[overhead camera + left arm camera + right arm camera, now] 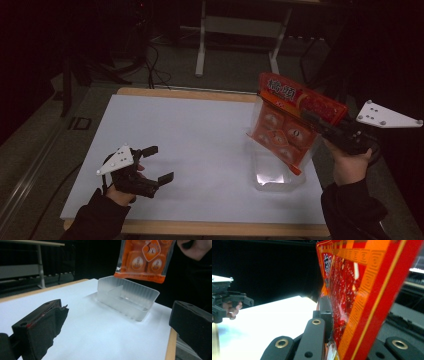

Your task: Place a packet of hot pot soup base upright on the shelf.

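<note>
Holding an orange snack bag (292,120) above a clear tray (276,176).
Right tool (314,120) grips the bag near the counter's (190,145) right edge; left tool (157,164) gapes wide, empty, front-left.

The glossy orange-and-red plastic snack bag (292,117) pinched in the matt black right gripper (314,120) throws back the light off its smooth film, the lower part clear. Just below that gripper stands a translucent, frosted plastic tub (127,297) with finely ribbed walls. The table's white top (190,150) looks smooth and matt, edged in pale wood. The left gripper (156,163) has dull black pads (42,327), one roughly torn along its edge, under a flat grey plate (117,159).
</note>
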`<state>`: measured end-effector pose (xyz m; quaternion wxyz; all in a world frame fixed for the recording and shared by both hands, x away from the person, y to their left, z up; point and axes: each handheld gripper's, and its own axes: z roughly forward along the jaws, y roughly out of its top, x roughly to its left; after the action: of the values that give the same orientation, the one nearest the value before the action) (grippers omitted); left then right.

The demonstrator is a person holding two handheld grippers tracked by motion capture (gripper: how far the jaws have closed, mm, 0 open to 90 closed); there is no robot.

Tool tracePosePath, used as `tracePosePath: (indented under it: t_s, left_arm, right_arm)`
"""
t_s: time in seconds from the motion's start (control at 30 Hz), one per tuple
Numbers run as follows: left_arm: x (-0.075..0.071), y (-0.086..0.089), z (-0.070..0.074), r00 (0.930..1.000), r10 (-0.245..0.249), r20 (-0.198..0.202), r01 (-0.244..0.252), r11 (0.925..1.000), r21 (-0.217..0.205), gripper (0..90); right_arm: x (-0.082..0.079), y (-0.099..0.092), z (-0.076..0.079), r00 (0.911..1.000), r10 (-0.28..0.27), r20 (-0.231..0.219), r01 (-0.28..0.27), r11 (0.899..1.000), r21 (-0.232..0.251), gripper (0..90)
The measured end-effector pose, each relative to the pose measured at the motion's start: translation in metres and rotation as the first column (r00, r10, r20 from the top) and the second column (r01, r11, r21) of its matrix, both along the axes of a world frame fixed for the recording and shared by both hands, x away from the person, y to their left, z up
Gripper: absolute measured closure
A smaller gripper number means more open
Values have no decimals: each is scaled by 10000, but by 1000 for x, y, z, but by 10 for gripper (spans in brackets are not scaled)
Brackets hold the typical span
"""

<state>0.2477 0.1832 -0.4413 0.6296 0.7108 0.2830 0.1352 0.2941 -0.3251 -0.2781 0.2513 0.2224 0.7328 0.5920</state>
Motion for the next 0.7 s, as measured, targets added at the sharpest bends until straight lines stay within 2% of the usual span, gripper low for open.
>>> tracePosePath:
  t_s: [0.23, 0.33, 0.4, 0.47, 0.63, 0.7]
  left_arm:
    - [-4, 3, -14, 9998, 112, 137, -110, 9999, -112, 0]
    - [-4, 6, -21, 9999, 156, 25, -155, 9993, -339, 0]
    - [-4, 6, -24, 9997, 225, -43, -227, 9994, -260, 0]
    - [-4, 6, -25, 9996, 298, -11, -299, 9994, -160, 0]
    - [-2, 6, -28, 9997, 220, -108, -224, 9989, -423, 0]
    - [-2, 6, -30, 9996, 267, -79, -269, 9992, -304, 0]
  right_arm:
    - [8, -13, -24, 9978, -437, -492, 426, 9988, -241, 900]
    - [13, -18, -35, 9961, -555, -681, 544, 9984, -174, 900]
    - [17, -20, -42, 9951, -568, -805, 558, 9983, -149, 900]
    - [20, -21, -48, 9941, -666, -857, 650, 9977, -209, 900]
    - [26, -19, -64, 9907, -892, -1027, 852, 9954, -432, 900]
    - [28, -18, -71, 9890, -1017, -1073, 972, 9942, -464, 900]
